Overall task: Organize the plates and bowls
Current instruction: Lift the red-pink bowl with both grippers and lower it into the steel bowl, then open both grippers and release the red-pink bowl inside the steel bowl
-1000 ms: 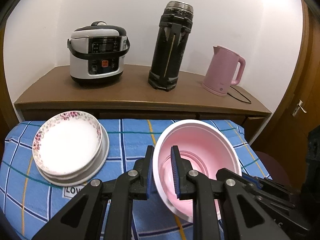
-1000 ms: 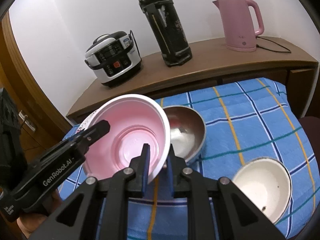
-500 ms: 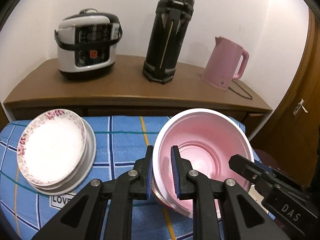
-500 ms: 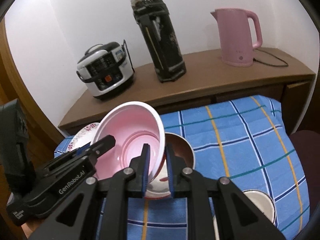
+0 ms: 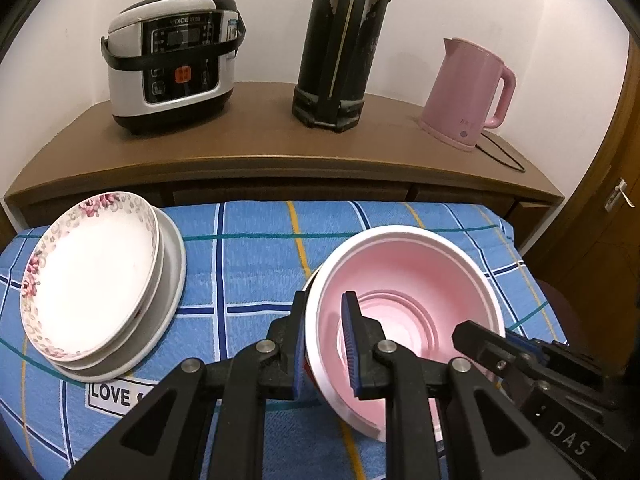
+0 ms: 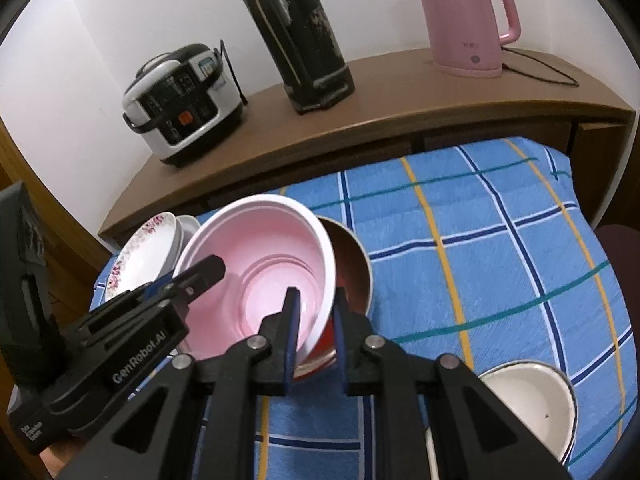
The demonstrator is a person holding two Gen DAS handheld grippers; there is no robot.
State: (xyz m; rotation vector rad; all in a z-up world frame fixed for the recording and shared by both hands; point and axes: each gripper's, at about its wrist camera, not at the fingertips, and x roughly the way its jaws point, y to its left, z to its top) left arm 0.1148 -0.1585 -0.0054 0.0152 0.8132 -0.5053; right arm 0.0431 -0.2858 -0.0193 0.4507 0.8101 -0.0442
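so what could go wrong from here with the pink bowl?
1. Both grippers, left and right, pinch only the thin rim of the tilted pink bowl; uneven release could tip it.
2. It hangs over the metal bowl, off centre; it may seat crooked or knock it.

white wall (image 5: pixel 272 20), wood sideboard (image 5: pixel 260 140) – door (image 5: pixel 608 216) rt

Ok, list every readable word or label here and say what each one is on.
"LOVE": white label on the blue checked tablecloth, cut off.
"DAS": black right gripper body.
"GenRobot.AI": black left gripper body.
Silver-and-black rice cooker brand, panel labels: blurred.
Pink electric kettle marks: too small.
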